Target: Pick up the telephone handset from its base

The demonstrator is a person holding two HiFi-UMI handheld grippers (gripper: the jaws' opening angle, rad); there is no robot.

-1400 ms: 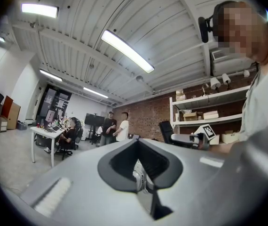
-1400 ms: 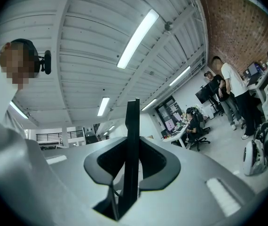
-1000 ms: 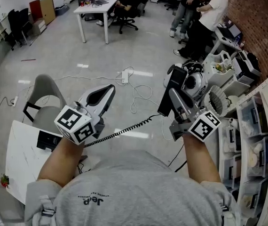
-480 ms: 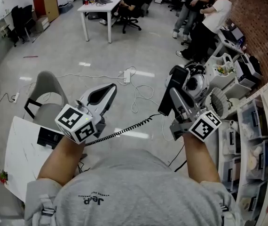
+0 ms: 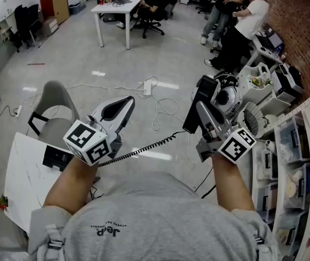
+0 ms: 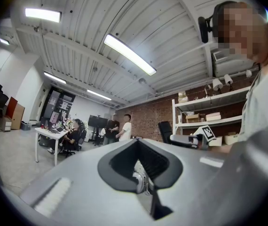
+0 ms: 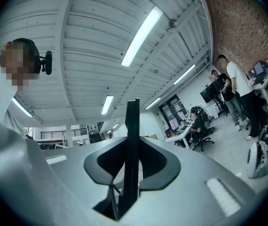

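Right gripper clamps the black handset, its long axis standing upright

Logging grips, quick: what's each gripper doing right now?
Left gripper: closed, empty.
Right gripper: closed on the black telephone handset.

Air ahead of left gripper and right gripper is free over open floor; coiled cord crosses the gap between them; shelving and white machines crowd the right side, while chair and white table lie below left.
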